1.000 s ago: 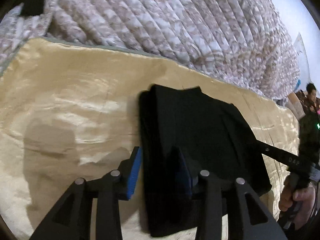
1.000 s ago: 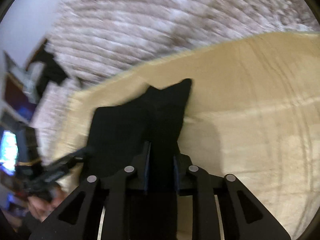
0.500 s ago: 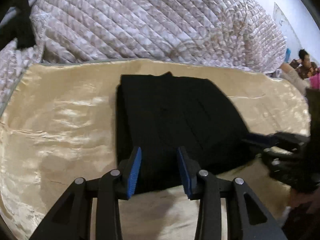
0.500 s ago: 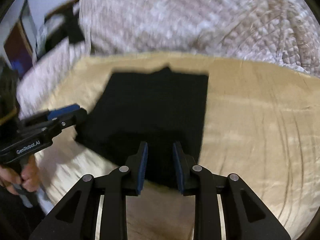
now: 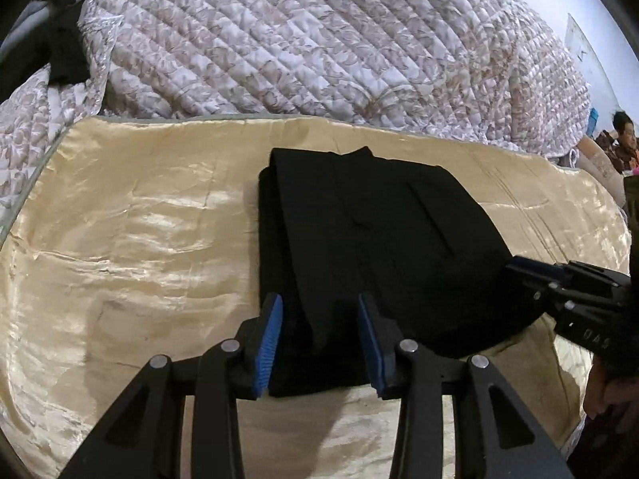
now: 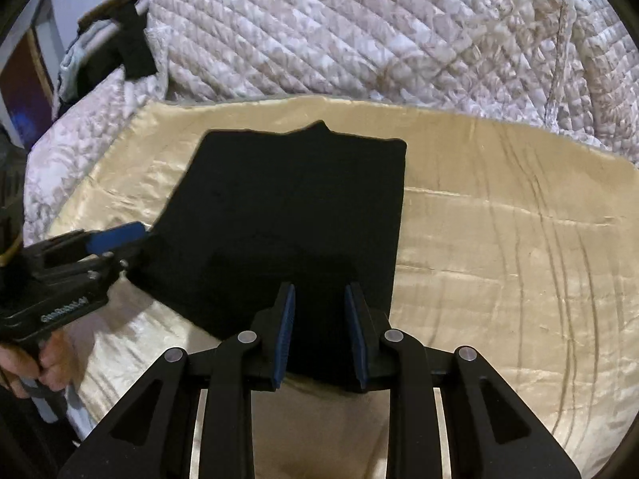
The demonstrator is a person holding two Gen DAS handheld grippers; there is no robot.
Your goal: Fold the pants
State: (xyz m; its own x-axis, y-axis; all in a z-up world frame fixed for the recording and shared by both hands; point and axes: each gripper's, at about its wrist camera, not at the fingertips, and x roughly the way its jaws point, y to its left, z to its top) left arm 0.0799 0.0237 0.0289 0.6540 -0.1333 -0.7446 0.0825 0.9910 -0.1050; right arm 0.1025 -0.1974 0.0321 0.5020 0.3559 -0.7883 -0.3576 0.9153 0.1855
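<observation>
I hold both grippers, left gripper [image 5: 319, 339] and right gripper [image 6: 319, 331], part-open and empty above the folded pants [image 5: 371, 247]; I'd lift straight away, not snagging the near edge.

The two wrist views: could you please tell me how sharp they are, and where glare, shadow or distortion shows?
Left wrist view: sharp; glare streaks the gold satin sheet; fisheye bends the sheet's far edge; black pants keep faint seams. Right wrist view: softer, the quilt slightly blurred, the pants nearly featureless black; a shadow falls on the sheet beneath the fingers.
</observation>
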